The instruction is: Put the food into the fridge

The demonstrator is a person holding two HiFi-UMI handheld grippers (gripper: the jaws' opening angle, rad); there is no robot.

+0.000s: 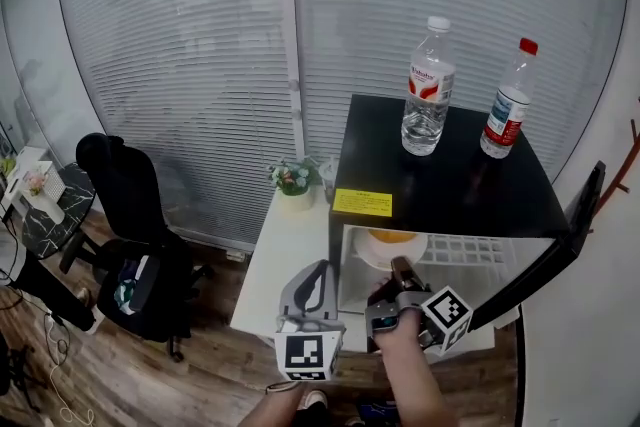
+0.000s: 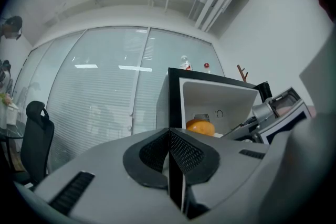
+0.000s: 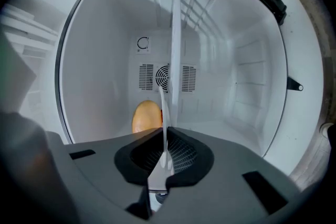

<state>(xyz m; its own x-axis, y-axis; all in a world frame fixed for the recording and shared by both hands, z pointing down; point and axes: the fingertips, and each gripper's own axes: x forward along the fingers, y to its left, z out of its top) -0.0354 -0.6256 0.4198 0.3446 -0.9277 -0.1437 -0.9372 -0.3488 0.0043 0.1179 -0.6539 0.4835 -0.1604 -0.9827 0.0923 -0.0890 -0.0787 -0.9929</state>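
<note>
The small black fridge (image 1: 440,185) stands with its door (image 1: 540,260) swung open to the right. Inside it lies a white plate (image 1: 375,253) carrying an orange round food item (image 1: 392,236). My right gripper (image 1: 398,277) reaches into the opening, shut on the plate's rim. In the right gripper view the plate (image 3: 164,123) runs edge-on between the jaws of that gripper (image 3: 165,136), with the food (image 3: 144,117) beside it. My left gripper (image 1: 320,270) hangs left of the fridge, shut and empty (image 2: 169,131). From there the food (image 2: 200,126) shows inside the fridge (image 2: 220,97).
Two water bottles (image 1: 428,90) (image 1: 508,105) stand on the fridge top. A white table (image 1: 290,255) with a small potted plant (image 1: 294,180) sits left of the fridge. A black office chair (image 1: 130,215) is further left. Window blinds fill the back.
</note>
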